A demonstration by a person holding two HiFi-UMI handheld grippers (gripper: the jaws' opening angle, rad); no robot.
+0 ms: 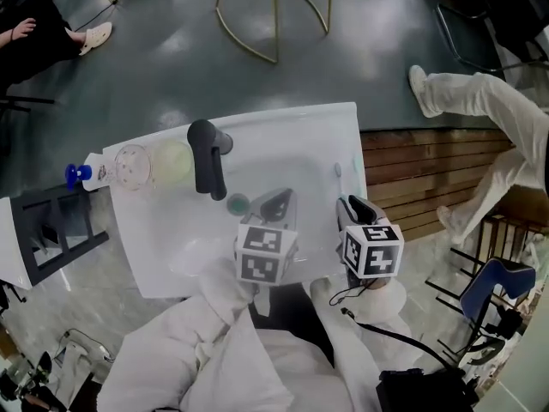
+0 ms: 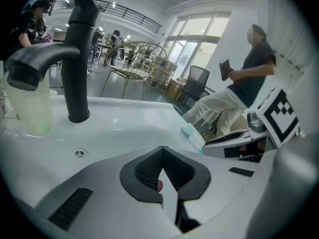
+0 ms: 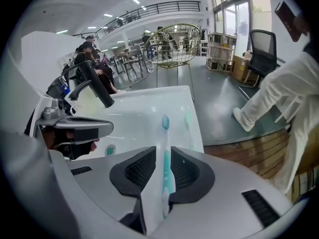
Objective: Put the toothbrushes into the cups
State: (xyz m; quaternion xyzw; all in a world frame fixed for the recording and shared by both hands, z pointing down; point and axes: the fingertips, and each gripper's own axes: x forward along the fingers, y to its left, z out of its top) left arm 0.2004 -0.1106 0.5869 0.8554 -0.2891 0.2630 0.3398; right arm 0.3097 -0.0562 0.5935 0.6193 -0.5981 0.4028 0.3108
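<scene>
A teal toothbrush [image 3: 166, 138] lies between the jaws of my right gripper [image 3: 160, 158], its head pointing out over the white sink [image 3: 144, 103]. It rests against the right pad with a gap on the left, so the jaws are open. A second pale toothbrush [image 3: 188, 118] lies on the sink's right rim, also seen in the left gripper view [image 2: 192, 133]. A clear cup [image 1: 132, 166] and a yellow-green cup [image 1: 172, 162] stand at the sink's far left. My left gripper [image 1: 279, 202] hovers over the basin, shut, with a small pinkish bit I cannot identify between its pads.
A black faucet [image 1: 208, 157] rises between the cups and both grippers. A teal drain plug [image 1: 238, 202] sits in the basin. A blue-capped bottle [image 1: 86, 175] lies left of the cups. A person in white [image 1: 489, 101] stands beyond the sink's right side.
</scene>
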